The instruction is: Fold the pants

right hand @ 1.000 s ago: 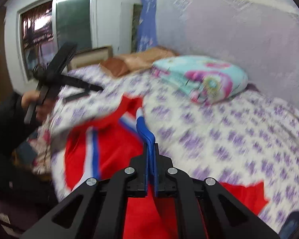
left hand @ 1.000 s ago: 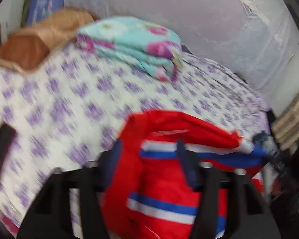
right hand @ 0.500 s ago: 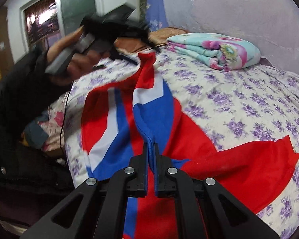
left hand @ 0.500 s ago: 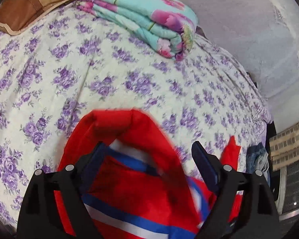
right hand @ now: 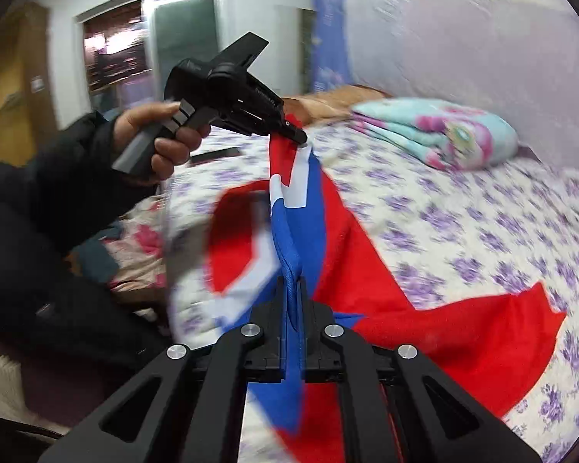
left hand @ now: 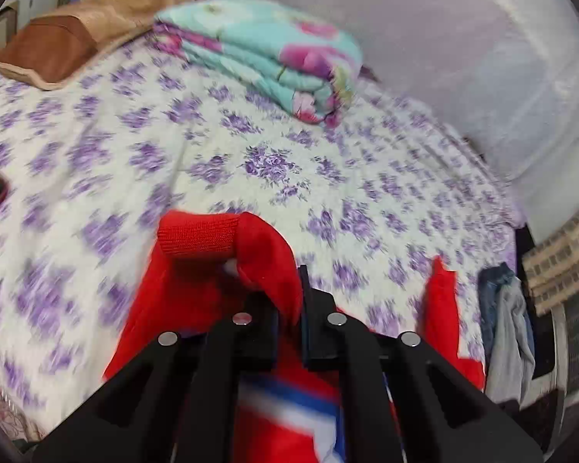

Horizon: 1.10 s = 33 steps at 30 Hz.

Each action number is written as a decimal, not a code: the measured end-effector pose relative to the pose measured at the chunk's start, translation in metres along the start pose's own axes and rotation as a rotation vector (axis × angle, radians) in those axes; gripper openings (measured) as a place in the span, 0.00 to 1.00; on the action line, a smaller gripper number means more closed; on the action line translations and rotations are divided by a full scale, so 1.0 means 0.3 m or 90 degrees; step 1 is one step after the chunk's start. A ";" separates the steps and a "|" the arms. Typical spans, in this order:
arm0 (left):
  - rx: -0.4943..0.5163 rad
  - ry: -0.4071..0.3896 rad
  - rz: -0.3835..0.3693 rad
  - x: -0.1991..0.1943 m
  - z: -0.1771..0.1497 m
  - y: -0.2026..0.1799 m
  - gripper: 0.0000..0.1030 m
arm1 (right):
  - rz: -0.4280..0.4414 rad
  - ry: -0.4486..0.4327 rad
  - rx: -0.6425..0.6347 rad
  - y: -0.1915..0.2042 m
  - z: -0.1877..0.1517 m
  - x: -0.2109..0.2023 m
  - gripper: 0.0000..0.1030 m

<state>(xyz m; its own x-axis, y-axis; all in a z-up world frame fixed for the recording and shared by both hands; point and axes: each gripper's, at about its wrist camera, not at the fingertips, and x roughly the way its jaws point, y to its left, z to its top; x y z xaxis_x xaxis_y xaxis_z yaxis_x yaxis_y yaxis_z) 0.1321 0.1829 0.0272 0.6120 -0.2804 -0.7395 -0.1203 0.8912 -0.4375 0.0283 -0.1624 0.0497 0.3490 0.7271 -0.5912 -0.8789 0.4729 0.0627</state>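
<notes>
The pants (right hand: pixel 436 328) are red with blue and white stripes and lie partly on the flowered bed sheet (right hand: pixel 482 231). In the left wrist view my left gripper (left hand: pixel 289 301) is shut on red cloth of the pants (left hand: pixel 266 258), whose ribbed cuff (left hand: pixel 197 237) folds over just ahead of the fingers. In the right wrist view my right gripper (right hand: pixel 291 289) is shut on a blue striped fold. The same view shows the left gripper (right hand: pixel 295 135) held by a hand (right hand: pixel 166 146), pinching the far end, with the cloth stretched between the two grippers.
A folded turquoise floral blanket (left hand: pixel 274 58) and a brown pillow (left hand: pixel 58 46) lie at the head of the bed. Grey and blue clothes (left hand: pixel 505 328) hang at the right bed edge. A dark phone (right hand: pixel 216 154) lies on the sheet. The person's dark sleeve (right hand: pixel 58 200) is on the left.
My left gripper, open over the pants before, has shut on the red cloth near the cuff. The right gripper kept its grip while the cloth was drawn taut between both.
</notes>
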 end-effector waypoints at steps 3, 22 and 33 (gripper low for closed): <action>0.025 -0.020 0.035 -0.042 -0.149 0.050 0.10 | -0.005 0.046 -0.019 0.058 -0.066 0.049 0.05; 0.140 -0.190 0.145 -0.249 -0.406 -0.044 0.71 | -0.283 -0.068 0.208 -0.118 -0.001 -0.136 0.97; 0.191 -0.039 0.137 0.149 -0.470 -0.125 0.71 | -0.465 0.166 0.377 -0.428 -0.075 0.171 0.04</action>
<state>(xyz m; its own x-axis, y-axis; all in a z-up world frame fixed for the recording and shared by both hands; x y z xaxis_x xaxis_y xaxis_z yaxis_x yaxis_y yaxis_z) 0.0539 0.0867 -0.0617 0.6446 -0.0608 -0.7621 -0.0234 0.9948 -0.0991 0.1517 -0.1971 -0.0067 0.5976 0.0564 -0.7998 -0.1442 0.9888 -0.0380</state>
